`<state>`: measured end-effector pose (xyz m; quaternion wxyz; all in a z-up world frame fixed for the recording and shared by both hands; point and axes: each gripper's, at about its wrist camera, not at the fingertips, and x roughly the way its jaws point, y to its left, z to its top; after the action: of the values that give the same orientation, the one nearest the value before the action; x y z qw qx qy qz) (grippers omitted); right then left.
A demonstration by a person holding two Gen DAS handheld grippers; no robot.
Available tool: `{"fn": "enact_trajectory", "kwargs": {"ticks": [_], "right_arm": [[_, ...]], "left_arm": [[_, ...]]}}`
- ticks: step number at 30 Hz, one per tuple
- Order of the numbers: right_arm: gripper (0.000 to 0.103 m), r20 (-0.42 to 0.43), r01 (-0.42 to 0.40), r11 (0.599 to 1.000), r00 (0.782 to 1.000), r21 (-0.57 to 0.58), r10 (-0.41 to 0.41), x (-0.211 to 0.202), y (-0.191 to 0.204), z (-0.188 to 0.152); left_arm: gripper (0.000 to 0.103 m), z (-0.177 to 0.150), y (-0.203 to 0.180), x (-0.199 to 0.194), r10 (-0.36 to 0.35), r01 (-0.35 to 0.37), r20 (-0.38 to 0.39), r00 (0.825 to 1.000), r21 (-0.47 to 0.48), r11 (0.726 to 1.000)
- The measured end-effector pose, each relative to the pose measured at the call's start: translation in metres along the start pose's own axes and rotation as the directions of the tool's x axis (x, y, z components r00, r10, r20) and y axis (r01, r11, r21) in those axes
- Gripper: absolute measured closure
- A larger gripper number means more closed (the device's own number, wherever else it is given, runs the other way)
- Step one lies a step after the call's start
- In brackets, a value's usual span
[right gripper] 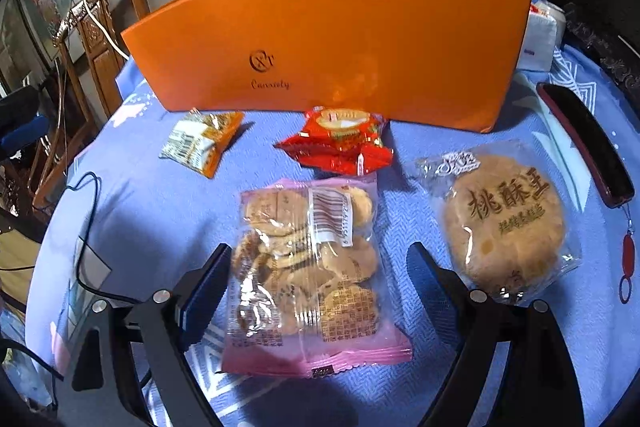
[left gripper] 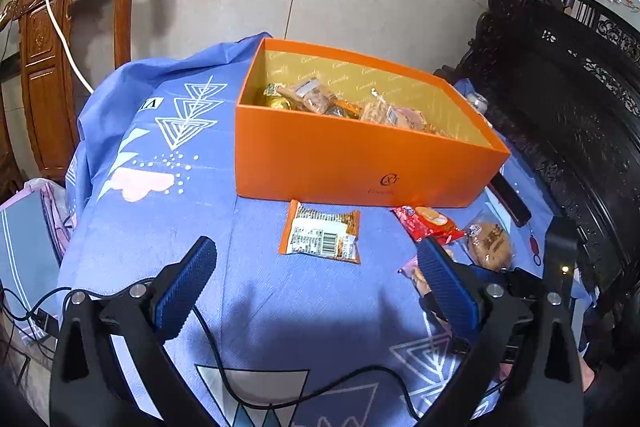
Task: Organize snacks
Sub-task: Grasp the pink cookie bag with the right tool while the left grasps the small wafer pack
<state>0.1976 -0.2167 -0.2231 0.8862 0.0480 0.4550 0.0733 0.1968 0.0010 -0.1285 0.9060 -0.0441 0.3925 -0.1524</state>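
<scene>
An orange box (left gripper: pixel 360 163) stands on the blue-clothed tabletop (left gripper: pixel 168 211) with several wrapped snacks already inside, and four more lie in front of it: an orange packet (right gripper: pixel 202 143), a red packet (right gripper: pixel 340 141), a pink-edged bag of biscuits (right gripper: pixel 308 275) and a round walnut cookie (right gripper: pixel 506 223). The right gripper (right gripper: pixel 320 267) has its fingers spread wide on either side of the biscuit bag without pinching it. The left gripper (left gripper: pixel 316 267) hangs above the cloth, fingers apart and holding nothing.
</scene>
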Motion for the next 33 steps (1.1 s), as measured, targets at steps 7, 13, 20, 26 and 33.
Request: {"fn": "enact_trajectory", "kwargs": {"ticks": [7,13,20,26,33], "right_arm": [[0.015,0.003,0.019,1.000,1.000,-0.019,-0.019,0.000,0.004,-0.002],[0.016,0.009,0.064,0.996,0.998,-0.062,-0.063,0.004,0.015,-0.004],[0.051,0.037,0.087,0.992,0.996,-0.090,-0.084,-0.004,0.014,-0.008],[0.054,0.054,0.058,0.996,0.997,-0.072,-0.054,-0.016,0.007,-0.021],[0.052,0.065,0.036,0.998,0.997,-0.054,-0.032,-0.019,0.002,-0.027]], "left_arm": [[0.004,-0.002,-0.001,0.006,0.006,-0.006,-0.017,1.000,0.014,1.000],[0.004,-0.004,-0.003,0.012,0.014,-0.014,-0.028,1.000,0.025,1.000],[0.004,-0.006,-0.005,0.025,0.018,-0.016,-0.056,0.998,0.032,0.999],[0.004,-0.001,-0.014,0.071,0.034,-0.030,-0.109,0.993,0.038,0.999],[0.004,0.005,-0.016,0.138,0.100,-0.096,-0.201,0.974,0.034,0.995]]}}
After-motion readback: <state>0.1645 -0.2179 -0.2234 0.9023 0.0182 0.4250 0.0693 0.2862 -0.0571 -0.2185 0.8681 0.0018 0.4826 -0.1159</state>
